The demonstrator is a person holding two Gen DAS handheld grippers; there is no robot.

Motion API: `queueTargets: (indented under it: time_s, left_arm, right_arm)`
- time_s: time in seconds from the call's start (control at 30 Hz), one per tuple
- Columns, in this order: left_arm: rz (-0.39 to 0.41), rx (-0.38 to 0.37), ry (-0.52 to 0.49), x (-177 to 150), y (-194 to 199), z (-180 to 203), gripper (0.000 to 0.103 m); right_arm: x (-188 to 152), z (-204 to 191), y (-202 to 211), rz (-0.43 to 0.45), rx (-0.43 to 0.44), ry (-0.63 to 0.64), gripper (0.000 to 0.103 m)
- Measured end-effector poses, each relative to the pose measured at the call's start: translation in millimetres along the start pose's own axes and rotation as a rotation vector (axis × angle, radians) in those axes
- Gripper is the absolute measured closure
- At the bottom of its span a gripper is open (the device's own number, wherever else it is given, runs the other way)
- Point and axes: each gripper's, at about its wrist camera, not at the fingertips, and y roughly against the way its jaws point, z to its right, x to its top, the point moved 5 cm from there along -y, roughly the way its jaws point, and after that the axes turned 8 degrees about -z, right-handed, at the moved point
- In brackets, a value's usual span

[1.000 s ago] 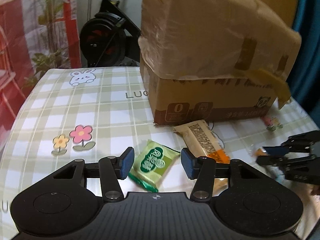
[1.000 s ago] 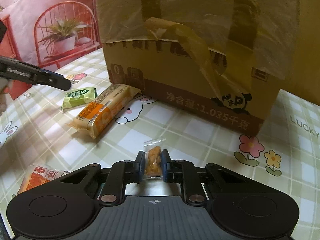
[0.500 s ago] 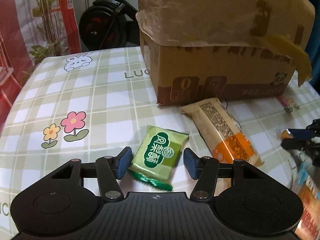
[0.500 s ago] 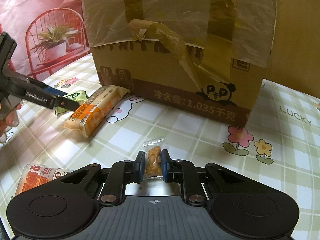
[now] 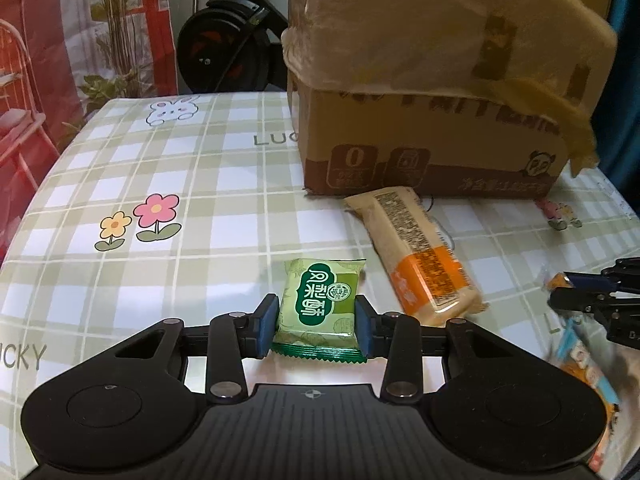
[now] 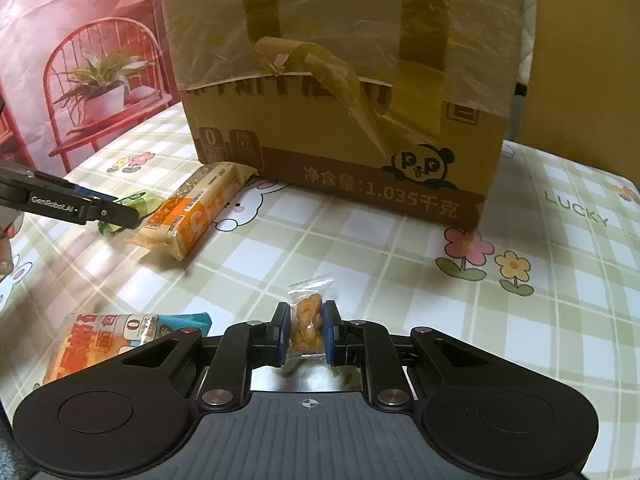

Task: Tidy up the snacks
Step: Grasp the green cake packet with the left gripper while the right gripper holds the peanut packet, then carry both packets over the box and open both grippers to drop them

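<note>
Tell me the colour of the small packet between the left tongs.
Light green with a dark green label and white lettering: the small packet, clearest in the left wrist view.

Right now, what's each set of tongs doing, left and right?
Left tongs: jaws have just been closing on the green snack packet, pads at its sides.
Right tongs: shut on a small clear packet of fried snack.

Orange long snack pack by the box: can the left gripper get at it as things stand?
Probably not right now. The left gripper has its jaws around the green snack packet, closing on it. The orange long snack pack lies open on the tablecloth just beside, nothing covering it, so reach is fine once the jaws are free.
</note>
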Motion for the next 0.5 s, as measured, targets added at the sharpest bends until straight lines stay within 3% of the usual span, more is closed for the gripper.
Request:
queueTargets:
  time_s: [0.3, 0.5]
  left_arm:
    - [0.098, -0.01, 0.02, 7, 37, 8, 0.061]
    - [0.214, -0.016, 0.017, 27, 78, 16, 0.061]
  right_arm:
    - [9, 4, 27, 0.077, 0.007, -0.033, 0.088]
    - [38, 2, 60, 0.185, 0.008, -0.006, 0.088]
